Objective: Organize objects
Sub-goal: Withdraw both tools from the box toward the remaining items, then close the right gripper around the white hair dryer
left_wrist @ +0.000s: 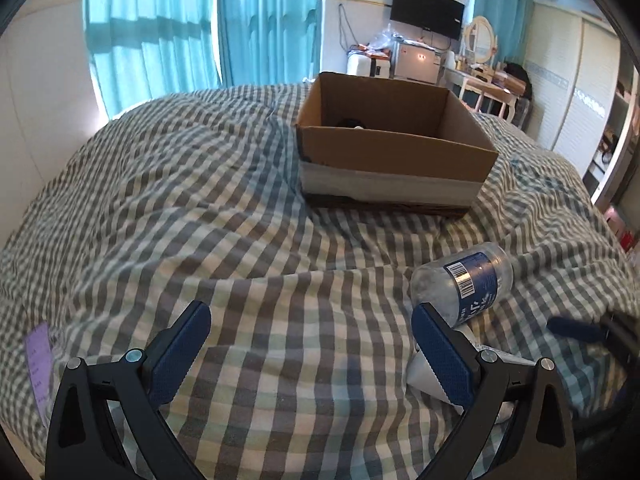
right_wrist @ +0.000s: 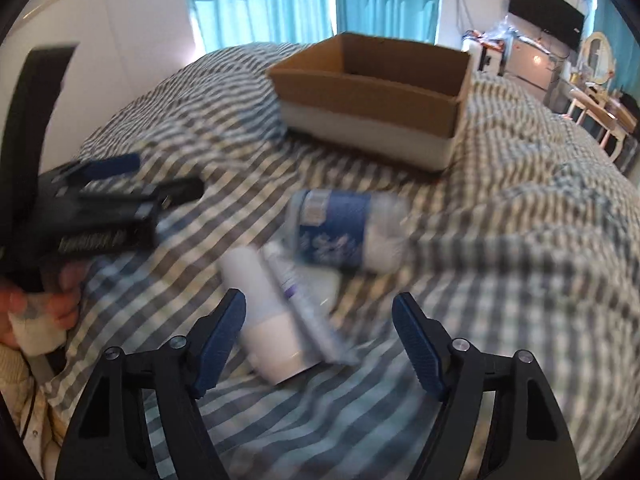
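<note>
The clear plastic bottle with a blue label (right_wrist: 344, 232) lies on its side mid-bed on the gray checked quilt (left_wrist: 200, 200), between the open brown cardboard box (left_wrist: 394, 146) and the bed's near edge. A white cylindrical bottle (right_wrist: 266, 312) and a thin tube (right_wrist: 304, 308) lie just beside it. It looks empty: probably light, smooth and easily crushed; grip across the labelled middle. Right gripper (right_wrist: 320, 340) and left gripper (left_wrist: 312, 352) both have spread fingers, holding nothing.

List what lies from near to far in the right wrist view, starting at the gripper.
right gripper → white bottle lying between its open fingers, a thin tube beside it → blue-labelled clear plastic bottle on its side → open cardboard box → teal curtains.
</note>
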Tool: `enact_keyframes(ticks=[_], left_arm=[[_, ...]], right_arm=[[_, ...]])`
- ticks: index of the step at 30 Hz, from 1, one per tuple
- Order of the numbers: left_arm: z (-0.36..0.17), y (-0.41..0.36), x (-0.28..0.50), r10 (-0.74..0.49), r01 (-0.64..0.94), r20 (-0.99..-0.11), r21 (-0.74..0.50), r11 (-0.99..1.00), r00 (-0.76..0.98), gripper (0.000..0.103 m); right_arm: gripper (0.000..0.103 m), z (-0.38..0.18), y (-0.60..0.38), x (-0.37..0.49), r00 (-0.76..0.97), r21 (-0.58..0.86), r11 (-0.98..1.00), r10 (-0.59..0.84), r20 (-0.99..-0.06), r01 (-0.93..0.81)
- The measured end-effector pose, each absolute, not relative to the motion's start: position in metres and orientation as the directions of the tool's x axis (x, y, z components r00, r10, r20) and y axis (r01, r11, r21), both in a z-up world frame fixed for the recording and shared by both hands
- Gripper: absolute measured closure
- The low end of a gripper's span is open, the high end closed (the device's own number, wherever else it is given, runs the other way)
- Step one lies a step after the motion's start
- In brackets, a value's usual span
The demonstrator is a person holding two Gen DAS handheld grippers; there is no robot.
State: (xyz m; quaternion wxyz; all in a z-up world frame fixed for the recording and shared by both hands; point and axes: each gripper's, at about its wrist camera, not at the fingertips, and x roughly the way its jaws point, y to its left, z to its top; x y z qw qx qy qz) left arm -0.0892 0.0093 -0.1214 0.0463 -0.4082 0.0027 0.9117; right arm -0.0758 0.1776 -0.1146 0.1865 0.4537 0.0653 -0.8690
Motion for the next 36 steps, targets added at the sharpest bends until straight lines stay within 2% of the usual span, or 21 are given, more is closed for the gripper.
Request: enact_keyframes(ticks=[5, 7, 9, 12, 24, 29, 33, 36], left_arm=[[-0.126, 0.007, -0.08, 0.116, -0.098, -0.761, -0.07, -0.993, -0.638, 0.0], [-0.126, 0.008, -0.077, 0.122, -0.106, -0.762, -0.07, -0.992, -0.636, 0.0], [-0.124, 0.009, -0.073, 0.122, -0.111, -0.763, -0.067, -0.992, -0.635, 0.0], [-0.124, 0.009, -0.067, 0.111, -0.114, -0.764, -0.049, -0.992, -0.636, 0.0], [-0.127, 0.009, -0.061, 0.074, -0.108, -0.773, -0.007, -0.994, -0.631, 0.0], [-0.127, 0.009, -0.061, 0.07, -0.106, -0.772, -0.003, -0.994, -0.632, 0.0], [-0.127, 0.007, -0.061, 0.075, -0.103, -0.77, -0.012, -0.995, -0.634, 0.0], [-0.127, 0.006, -0.061, 0.075, -0.104, -0.77, -0.012, -0.995, -0.633, 0.0]], right_arm=[[0.031, -0.109, 0.161, -0.051, -0.531, 0.03, -0.91, -0.268, -0.804, 0.414], [0.036, -0.11, 0.155, -0.046, -0.523, 0.02, -0.903, -0.268, -0.809, 0.43], [0.037, -0.115, 0.149, -0.045, -0.504, 0.015, -0.894, -0.266, -0.821, 0.447], [0.05, -0.127, 0.145, -0.052, -0.469, 0.005, -0.897, -0.236, -0.851, 0.443], [0.044, -0.158, 0.139, -0.094, -0.405, -0.04, -0.913, -0.141, -0.904, 0.406], [0.045, -0.167, 0.139, -0.098, -0.394, -0.057, -0.914, -0.116, -0.912, 0.401], [0.046, -0.159, 0.142, -0.09, -0.428, -0.062, -0.917, -0.123, -0.895, 0.394], [0.046, -0.141, 0.152, -0.082, -0.466, -0.013, -0.927, -0.176, -0.867, 0.374]])
